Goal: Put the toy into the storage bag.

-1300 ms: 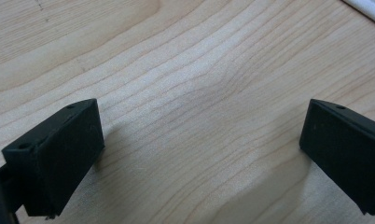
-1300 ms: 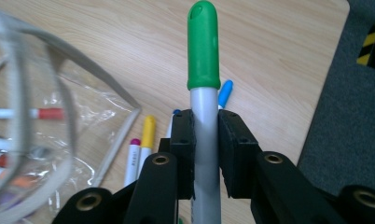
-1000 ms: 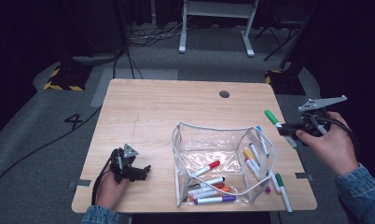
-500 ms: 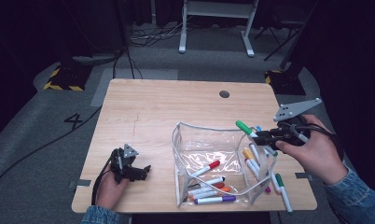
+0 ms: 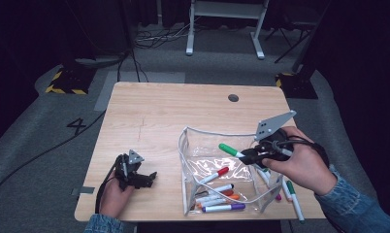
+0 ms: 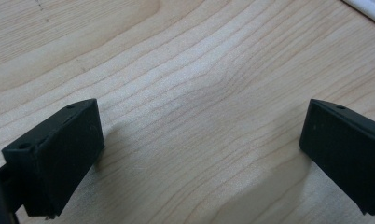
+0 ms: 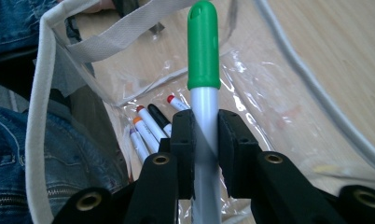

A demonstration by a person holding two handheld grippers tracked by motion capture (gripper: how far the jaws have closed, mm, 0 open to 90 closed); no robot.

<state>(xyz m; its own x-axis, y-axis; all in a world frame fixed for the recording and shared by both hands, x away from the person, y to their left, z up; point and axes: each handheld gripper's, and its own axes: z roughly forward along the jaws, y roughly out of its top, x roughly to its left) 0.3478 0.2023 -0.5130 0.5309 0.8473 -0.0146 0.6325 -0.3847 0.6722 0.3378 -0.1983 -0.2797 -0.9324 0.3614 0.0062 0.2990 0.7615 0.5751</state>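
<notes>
One marker with a white barrel and a green cap [image 7: 203,46] is clamped between the black jaws of the right hand-held gripper [image 5: 249,155], its capped end sticking out ahead of the jaws and over the open top of a clear plastic pouch with a pale fabric rim [image 5: 186,165]. Below and ahead of that hand-held gripper, inside the pouch, lie several more markers [image 5: 217,196] with red, orange, black and purple caps. Beside the holding hand [image 5: 300,165], outside the pouch wall, a few other markers [image 5: 294,196] rest on the desk. Well away on the far side of the pouch, the left hand-held gripper [image 5: 147,177] rests low on the light wooden desk [image 5: 159,111] with its jaws wide apart and nothing between them. Around the desk spreads grey carpet with black cables [image 5: 47,150] and yellow-black hazard tape [image 5: 62,87], the room beyond being dark.
</notes>
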